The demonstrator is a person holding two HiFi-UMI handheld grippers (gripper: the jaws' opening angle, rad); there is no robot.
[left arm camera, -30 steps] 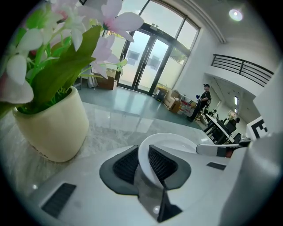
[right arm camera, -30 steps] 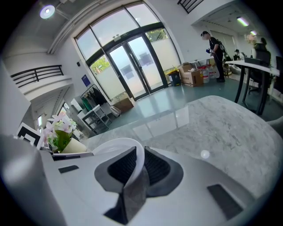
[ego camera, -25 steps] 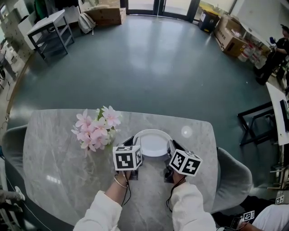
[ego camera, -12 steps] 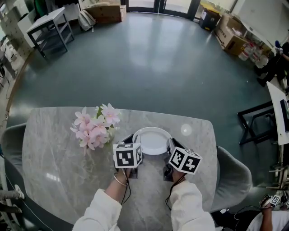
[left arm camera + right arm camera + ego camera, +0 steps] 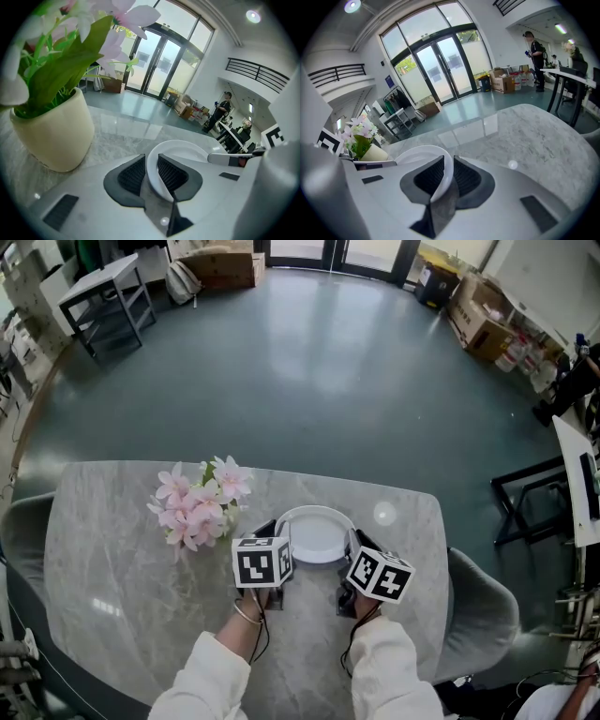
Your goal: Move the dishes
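Observation:
A white plate (image 5: 317,538) lies on the grey marble table (image 5: 122,587), just right of the flowers. My left gripper (image 5: 277,529) is shut on the plate's left rim; in the left gripper view the rim (image 5: 152,168) stands pinched between the two black pads (image 5: 131,174). My right gripper (image 5: 354,542) takes the right rim. Its jaws have just been opening slightly, and the rim (image 5: 445,171) still sits between the pads (image 5: 466,177), touching them. The plate rests flat on the table.
A cream pot (image 5: 51,131) of pink flowers (image 5: 197,507) stands close to the left gripper. Grey chairs (image 5: 483,606) flank the table's ends. Beyond the far edge is open green floor, with a desk (image 5: 103,296) and cardboard boxes (image 5: 478,320) far off.
The plate and both grippers keep their places. Only the head view has shifted a little.

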